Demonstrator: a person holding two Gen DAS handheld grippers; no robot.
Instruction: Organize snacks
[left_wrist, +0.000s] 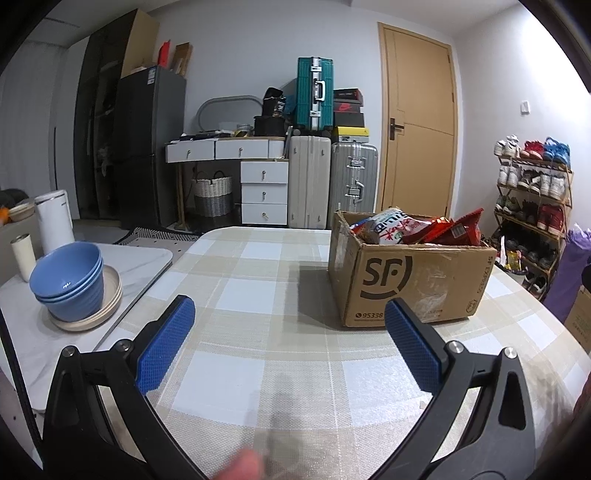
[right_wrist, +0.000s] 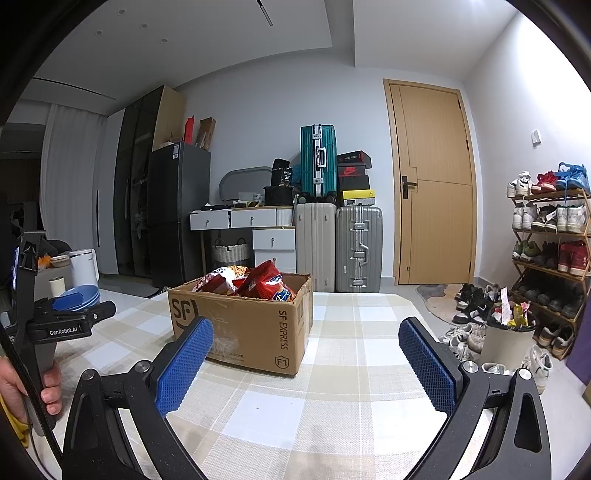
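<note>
Even indoor light — fisheye-warped edges.

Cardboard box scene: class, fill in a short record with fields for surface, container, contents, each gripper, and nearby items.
surface: checked tablecloth
container: cardboard box, open-topped, standing on the cloth
contents: snack bags, mostly red
left gripper: open, empty, short of the box
right gripper: open, empty, short of the box
nearby: blue bowls stacked on a plate

The tablecloth (left_wrist: 258, 280) is woven checked cloth, matt and slightly coarse; the box (left_wrist: 413, 280) is plain brown cardboard with creased glossy tape; the snack bags (left_wrist: 417, 229) are shiny crinkled plastic film; the left gripper (left_wrist: 290, 314) has matt black plastic arms and blue knurled rubbery pads (left_wrist: 166, 350); the bowls (left_wrist: 68, 282) look smooth and glossy.
</note>
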